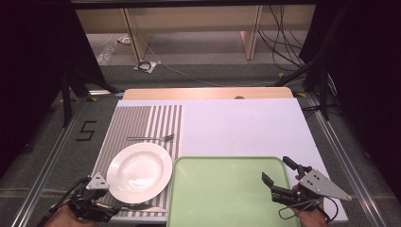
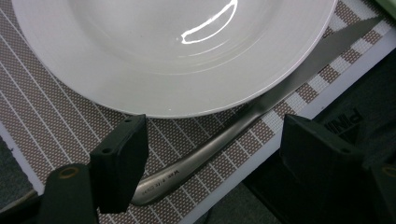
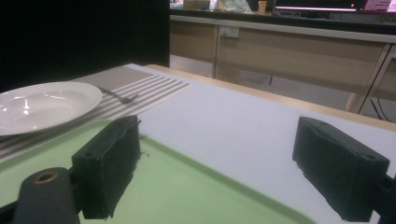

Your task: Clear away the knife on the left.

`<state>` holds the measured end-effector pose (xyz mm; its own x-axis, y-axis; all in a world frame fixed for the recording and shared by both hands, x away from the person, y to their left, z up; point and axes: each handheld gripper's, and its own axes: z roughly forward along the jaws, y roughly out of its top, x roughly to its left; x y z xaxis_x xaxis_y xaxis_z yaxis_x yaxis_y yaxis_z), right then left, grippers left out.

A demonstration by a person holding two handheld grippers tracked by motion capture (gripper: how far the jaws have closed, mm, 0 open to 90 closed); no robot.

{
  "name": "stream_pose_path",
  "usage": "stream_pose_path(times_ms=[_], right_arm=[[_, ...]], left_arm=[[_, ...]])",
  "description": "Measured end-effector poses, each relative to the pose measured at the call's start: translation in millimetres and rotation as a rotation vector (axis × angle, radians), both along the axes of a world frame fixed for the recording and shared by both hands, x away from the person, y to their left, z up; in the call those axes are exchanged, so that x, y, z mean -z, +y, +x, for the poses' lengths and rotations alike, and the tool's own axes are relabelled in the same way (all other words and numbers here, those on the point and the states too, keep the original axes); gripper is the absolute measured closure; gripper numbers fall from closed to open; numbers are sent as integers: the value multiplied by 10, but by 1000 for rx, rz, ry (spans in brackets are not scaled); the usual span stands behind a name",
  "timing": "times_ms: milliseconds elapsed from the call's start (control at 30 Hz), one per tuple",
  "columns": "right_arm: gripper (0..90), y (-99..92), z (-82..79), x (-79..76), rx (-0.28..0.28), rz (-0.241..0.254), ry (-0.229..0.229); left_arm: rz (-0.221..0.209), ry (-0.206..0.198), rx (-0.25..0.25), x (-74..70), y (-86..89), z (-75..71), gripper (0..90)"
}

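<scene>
Both grippers gape wide: the left gripper (image 2: 212, 154) hovers astride a knife (image 2: 243, 123) handle just near of the white plate (image 1: 139, 171); the right gripper (image 1: 280, 171) hangs over the green tray's (image 1: 222, 194) right edge. Farther back, a fork (image 1: 151, 138) lies on the striped placemat (image 1: 142, 124).

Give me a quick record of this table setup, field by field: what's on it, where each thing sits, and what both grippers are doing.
Surface: white table top
Mat: brown-and-white striped placemat, left side
Plate: round white ceramic plate, empty, on the mat
Fork: silver metal fork, on the mat beyond the plate
Knife: silver metal table knife, on the mat at the plate's near edge, blade partly under the rim
Tray: light green plastic tray, empty, right of the plate
Left gripper: jaws open, straddling the knife handle
Right gripper: jaws open, over the tray's right edge
</scene>
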<state>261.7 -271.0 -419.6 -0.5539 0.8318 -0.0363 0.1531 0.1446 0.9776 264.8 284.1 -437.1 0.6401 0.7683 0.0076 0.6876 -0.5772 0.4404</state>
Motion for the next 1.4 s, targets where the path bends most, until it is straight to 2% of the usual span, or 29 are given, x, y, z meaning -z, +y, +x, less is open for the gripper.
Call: stream_pose_path(times_ms=[333,533,600,733,867,1267,1400], right_arm=[[158,8,3,5,-5,-3,5],[159,9,8,7,-6,-4,7],[159,11,8,8,-8,-3,7],[159,13,7,7,-10,-6,7],[159,13,7,7,-11,-6,9],[159,22,12,11,-20,-5,8],[160,25,13,14,-22,-7,11]], left_arm=[[57,75,26,124,-52,51,248],[101,99,40,175,-77,97,296],[104,106,48,185,-89,110,313],[142,120,67,200,-114,134,344],[147,133,89,205,-133,146,376],[206,179,130,257,-192,211,485],[205,197,137,261,-203,229,496]])
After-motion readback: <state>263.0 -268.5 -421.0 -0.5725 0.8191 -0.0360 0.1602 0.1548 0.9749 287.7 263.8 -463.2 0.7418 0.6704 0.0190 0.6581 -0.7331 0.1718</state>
